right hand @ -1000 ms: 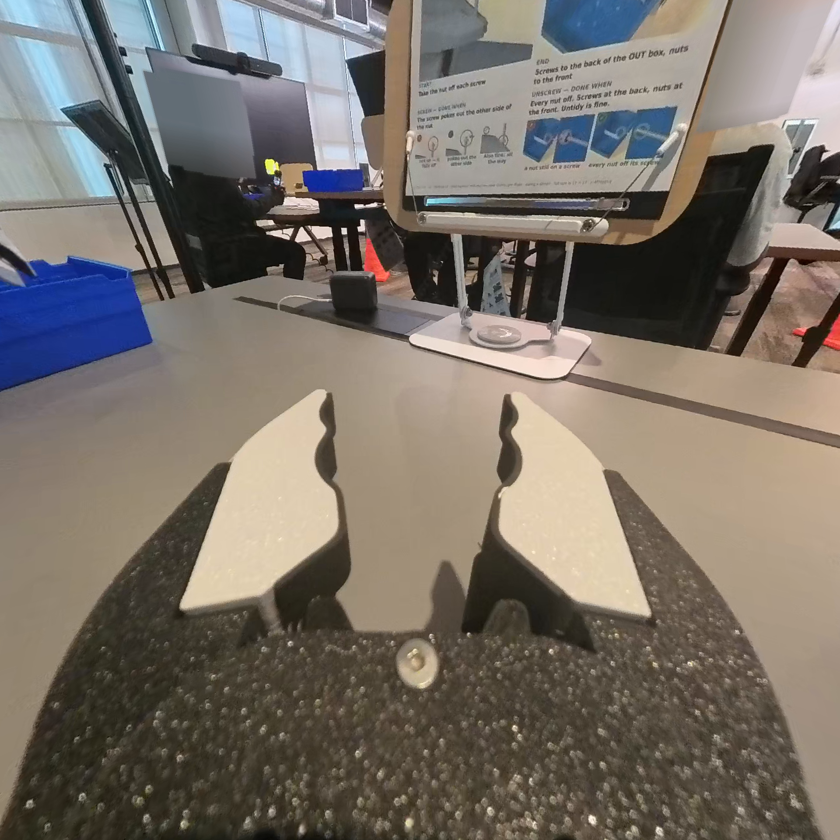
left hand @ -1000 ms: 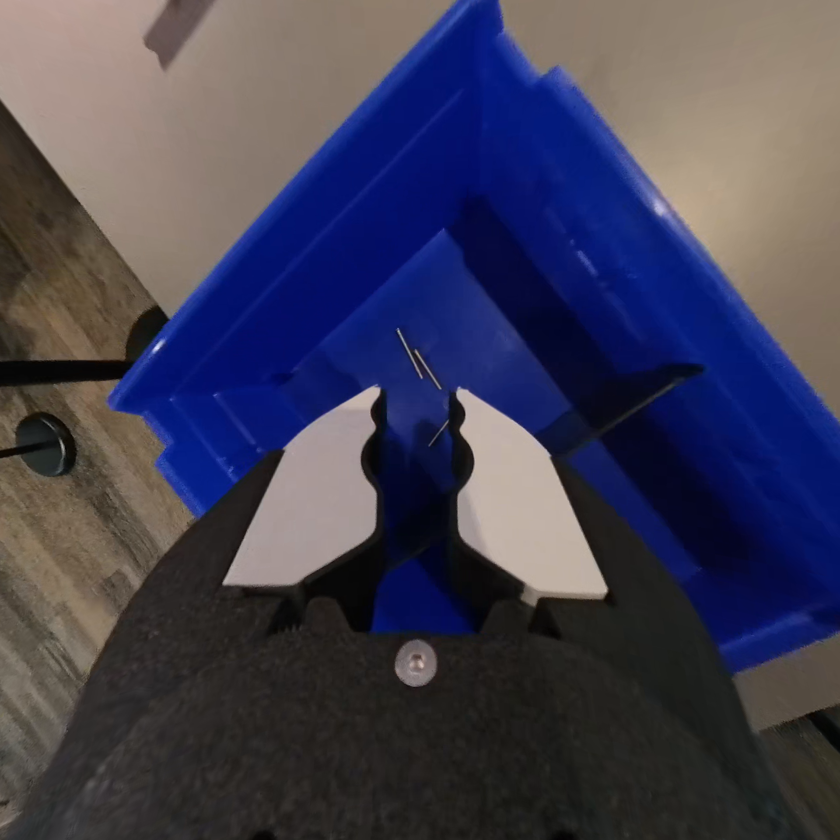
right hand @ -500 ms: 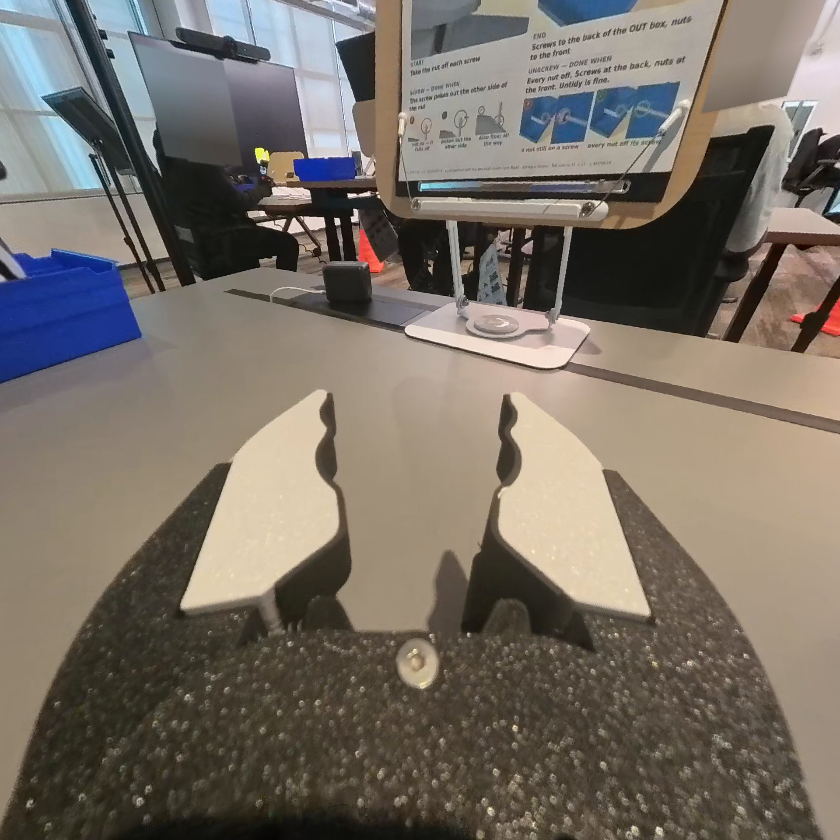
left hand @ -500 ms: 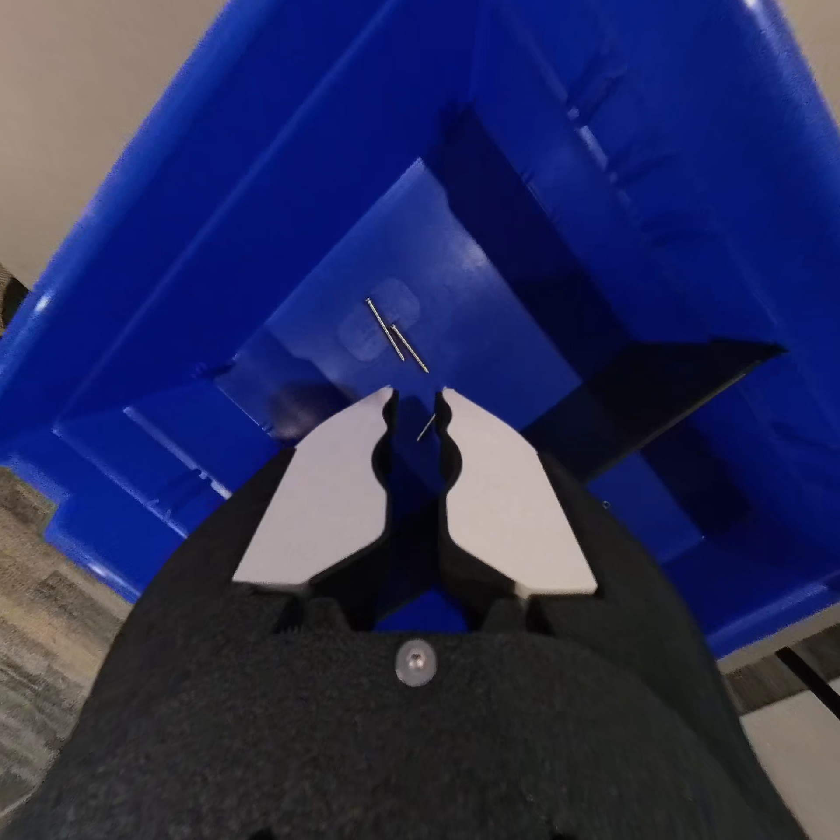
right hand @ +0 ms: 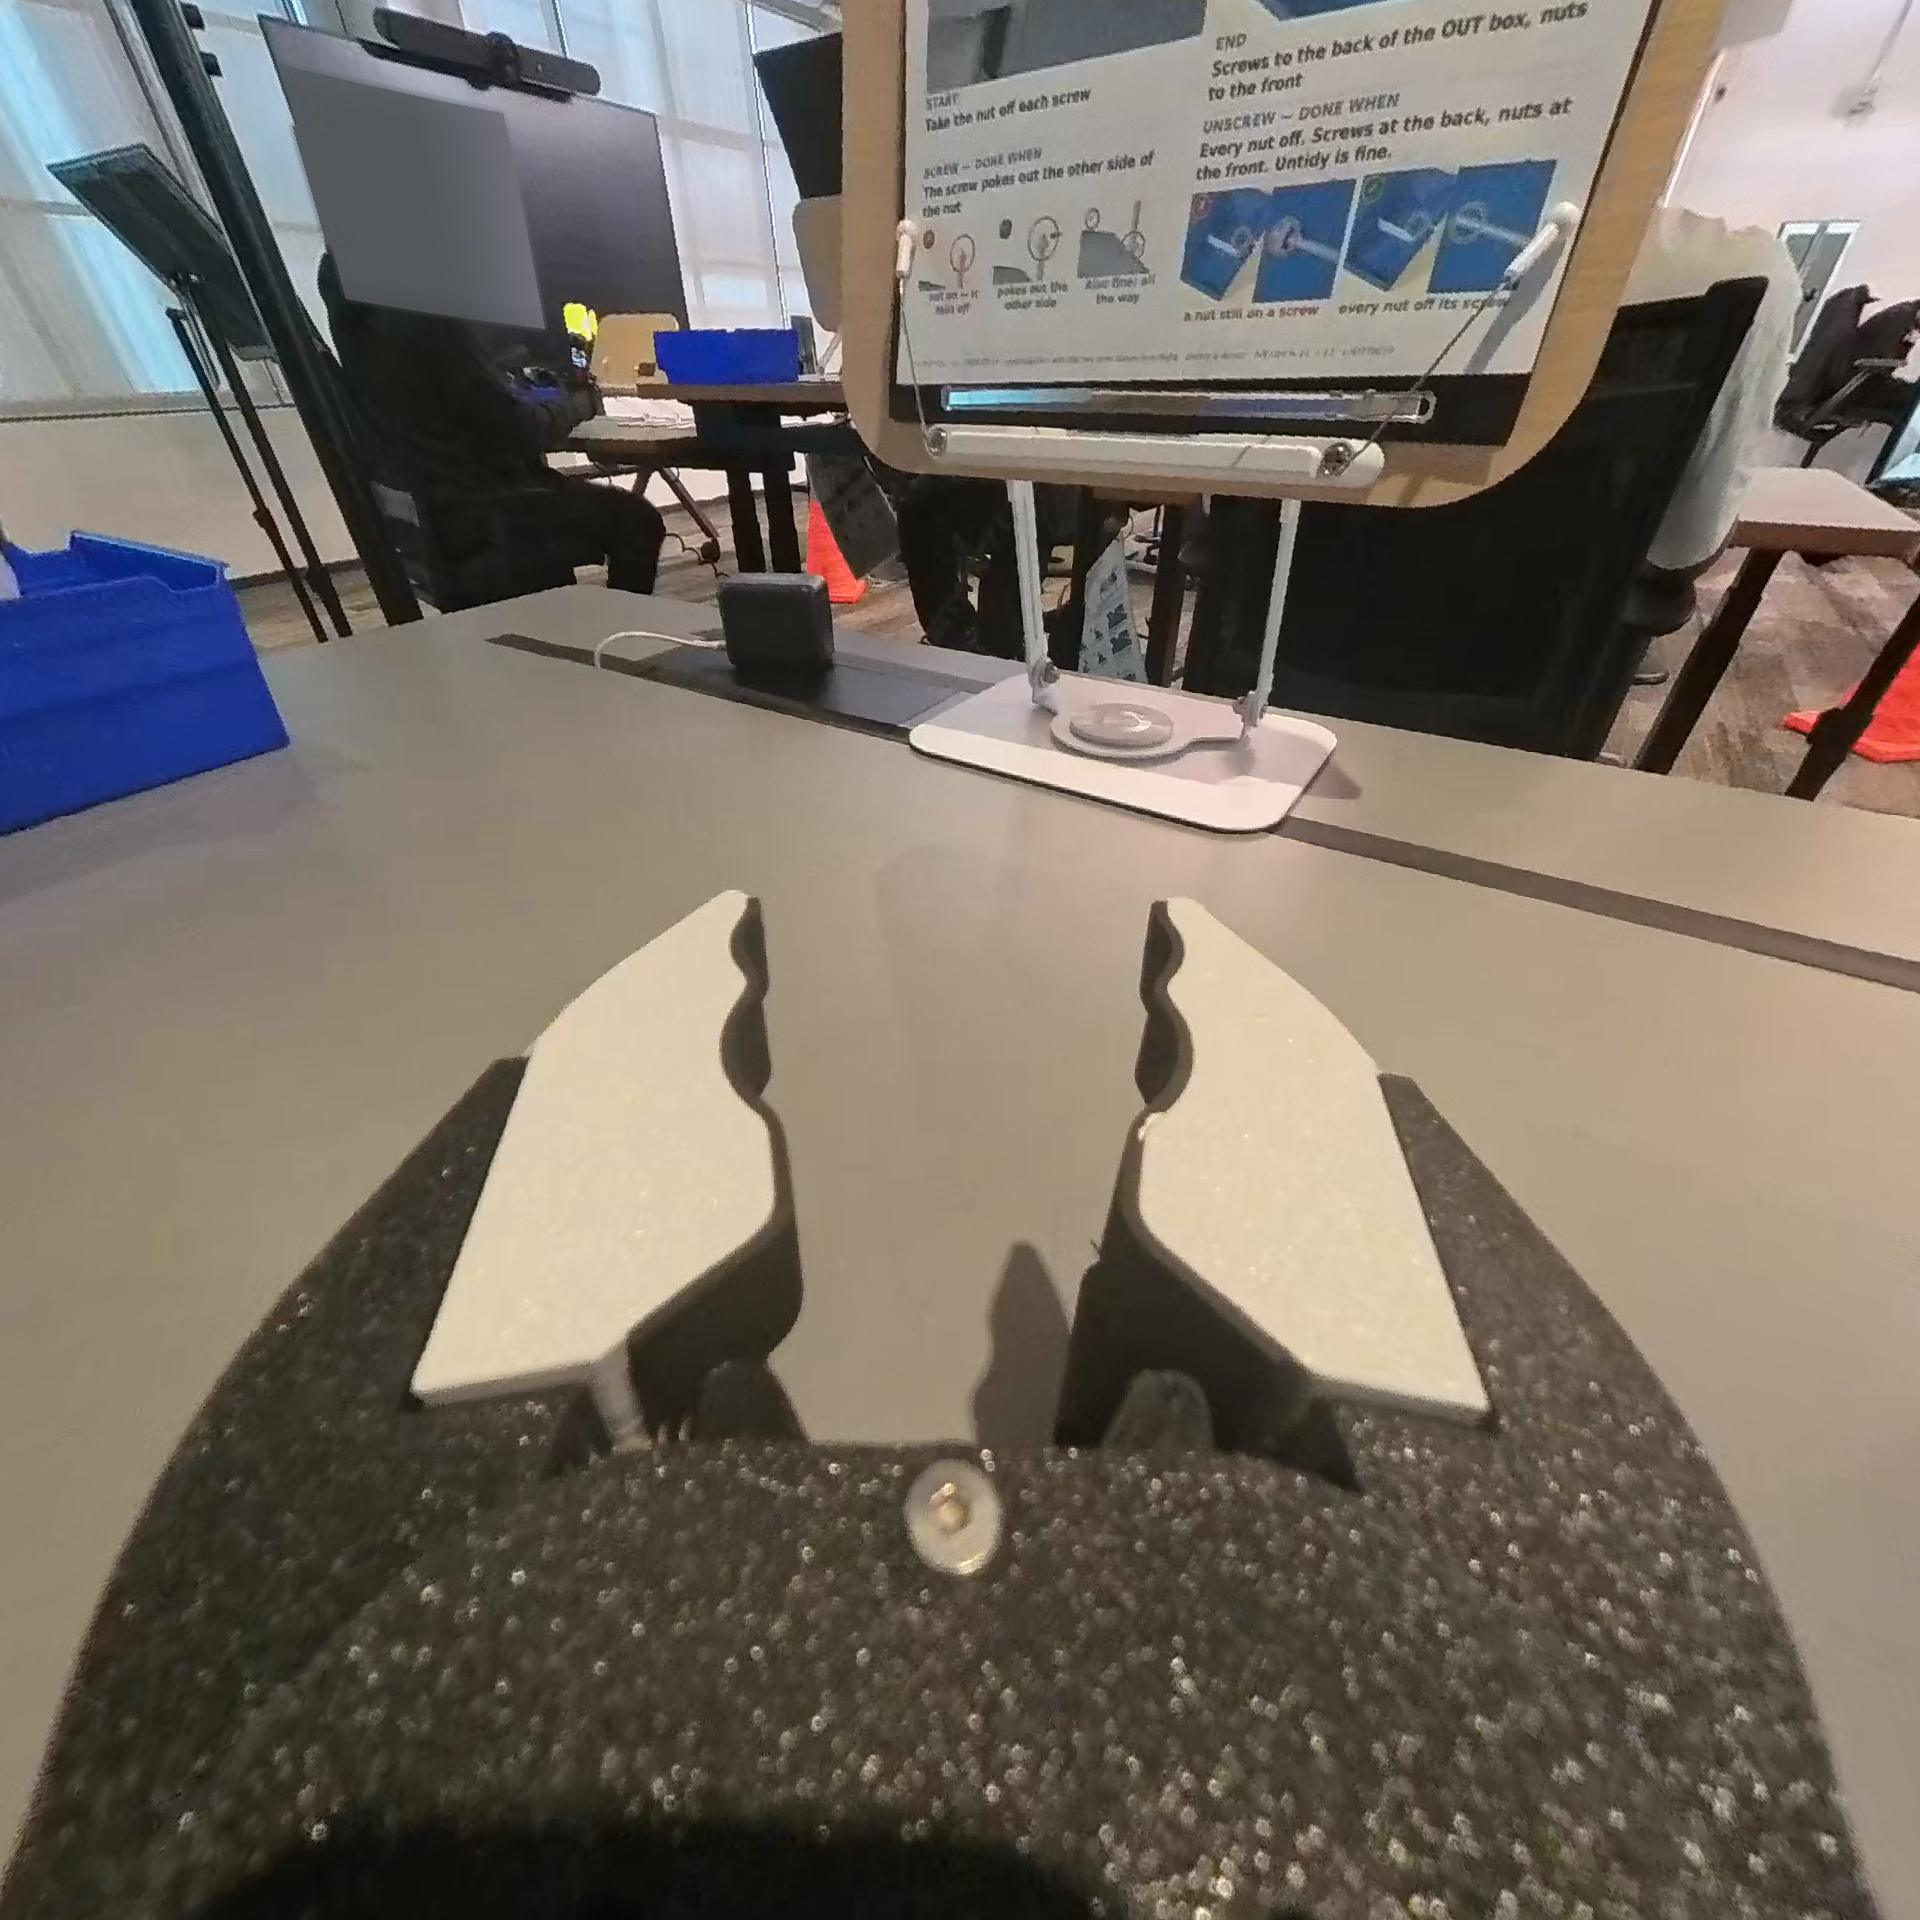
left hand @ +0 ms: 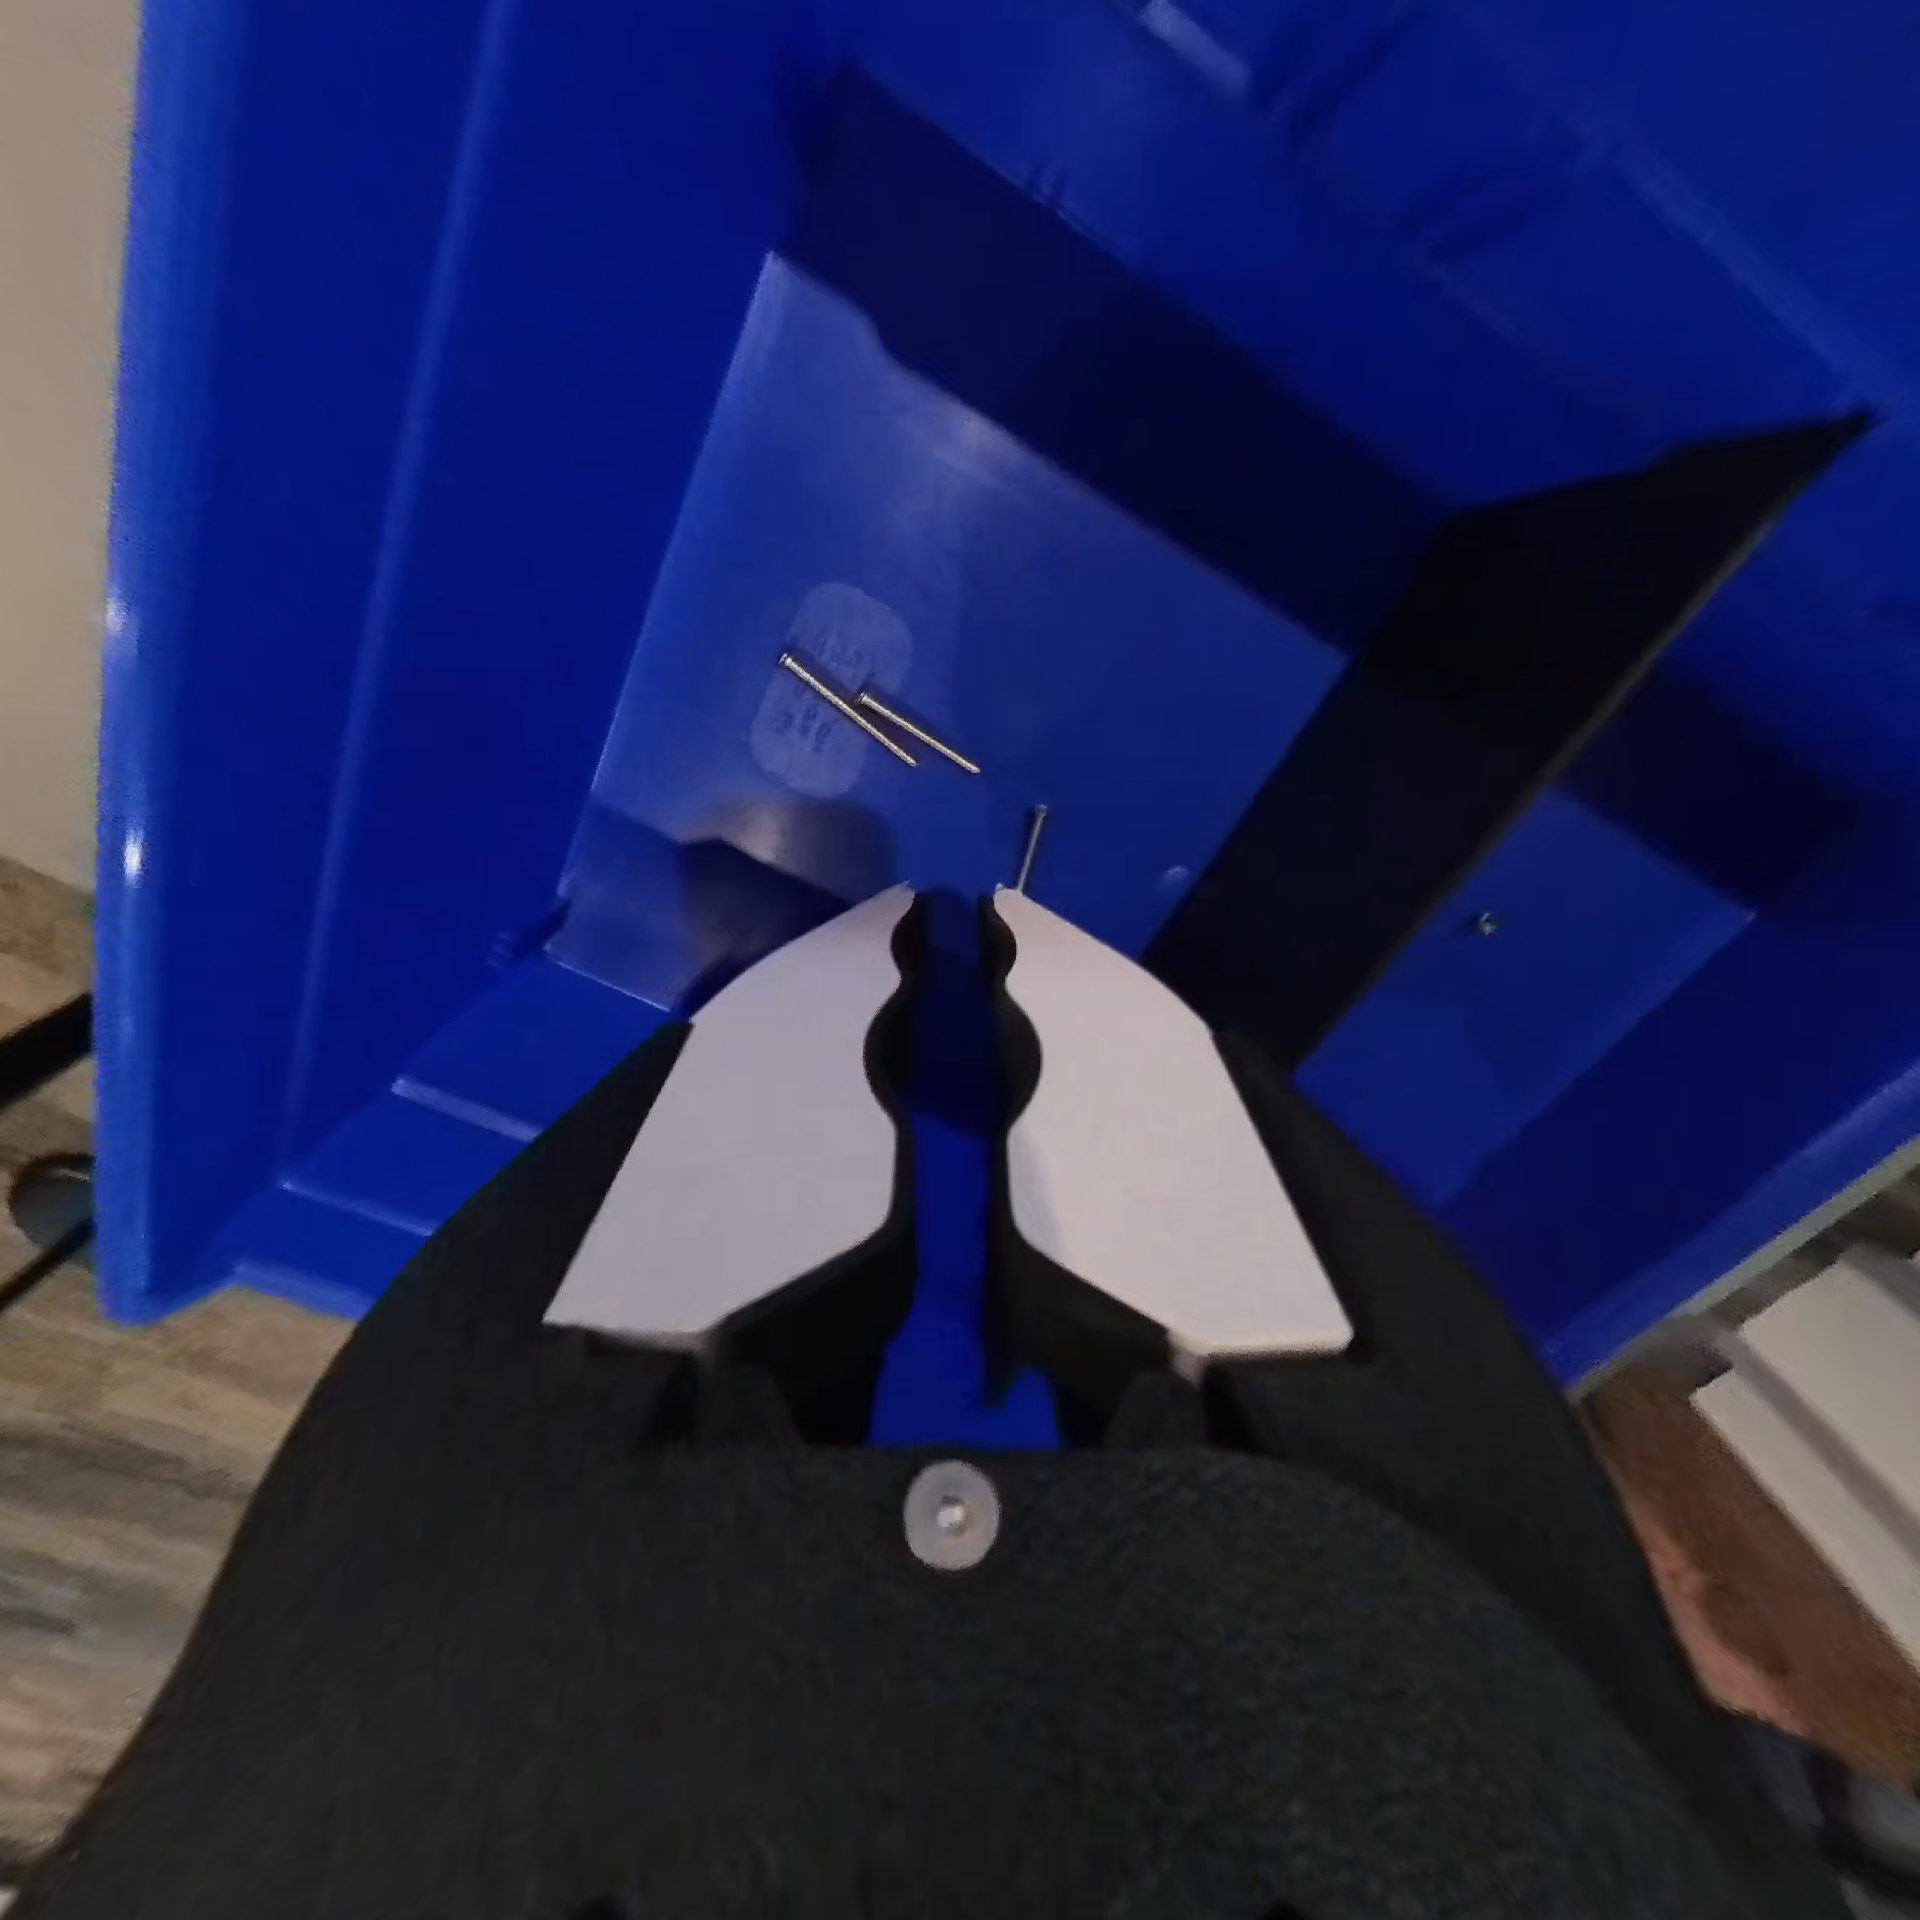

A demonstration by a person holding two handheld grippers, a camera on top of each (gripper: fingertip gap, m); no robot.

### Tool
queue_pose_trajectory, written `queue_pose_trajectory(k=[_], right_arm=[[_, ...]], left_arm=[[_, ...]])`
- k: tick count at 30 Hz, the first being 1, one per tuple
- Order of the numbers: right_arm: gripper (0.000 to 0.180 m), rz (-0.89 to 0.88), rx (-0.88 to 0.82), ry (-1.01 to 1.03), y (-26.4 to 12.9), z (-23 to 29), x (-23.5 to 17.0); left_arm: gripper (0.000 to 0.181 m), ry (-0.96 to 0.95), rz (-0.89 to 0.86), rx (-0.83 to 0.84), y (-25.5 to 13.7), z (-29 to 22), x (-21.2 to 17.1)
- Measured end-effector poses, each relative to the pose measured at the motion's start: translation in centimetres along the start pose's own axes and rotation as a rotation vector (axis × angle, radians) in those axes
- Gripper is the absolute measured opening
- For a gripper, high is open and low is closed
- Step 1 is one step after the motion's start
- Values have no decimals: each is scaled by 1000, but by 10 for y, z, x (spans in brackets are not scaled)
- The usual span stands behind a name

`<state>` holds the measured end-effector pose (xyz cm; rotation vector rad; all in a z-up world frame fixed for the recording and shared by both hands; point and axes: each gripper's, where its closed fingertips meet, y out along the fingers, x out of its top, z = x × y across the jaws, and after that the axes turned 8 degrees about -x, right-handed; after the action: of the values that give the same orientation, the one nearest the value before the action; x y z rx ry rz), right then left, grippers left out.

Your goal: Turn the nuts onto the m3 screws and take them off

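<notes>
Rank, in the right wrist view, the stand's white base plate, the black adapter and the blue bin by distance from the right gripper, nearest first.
1. White base plate: ahead of the open right gripper, slightly right, on the grey table.
2. Black adapter: farther back, slightly left, at the table's rear strip.
3. Blue bin: far left edge; too close to call against the adapter.

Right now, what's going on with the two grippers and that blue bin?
The left gripper reaches down into the blue bin, its jaws nearly closed with only a narrow gap. A single screw lies just off its tip, not gripped; two more screws lie side by side farther in. The right gripper hovers open and empty over the grey table.
</notes>
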<state>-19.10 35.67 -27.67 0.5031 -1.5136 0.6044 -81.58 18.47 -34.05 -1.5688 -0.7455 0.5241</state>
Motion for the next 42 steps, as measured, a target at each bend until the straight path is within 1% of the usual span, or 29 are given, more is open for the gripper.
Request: queue_pose_trajectory(k=[1,5,10,25,27,31,34,42], right_arm=[[69,-2,2,-4,0,1,1],[70,-10,-1,-11,-3,0,3],[69,-18,-9,-9,-5,-3,4],[70,-18,-11,-15,-6,-4,5],[70,-19,-12,-15,-6,-5,5],[70,-15,-12,-16,-6,-5,4],[70,-17,-13,-14,-6,-6,4],[70,-23,-18,-11,-7,-8,4]], left_arm=[[8,40,17,-8,0,0,-1],[9,169,111,-38,8,1,-6],[15,242,189,-64,19,0,-10],[21,240,240,-132,40,-8,-16],[21,240,244,-133,43,-8,-17],[11,244,251,-133,45,-8,-17],[3,243,272,-163,46,-11,-19],[2,224,277,-189,46,-13,-19]])
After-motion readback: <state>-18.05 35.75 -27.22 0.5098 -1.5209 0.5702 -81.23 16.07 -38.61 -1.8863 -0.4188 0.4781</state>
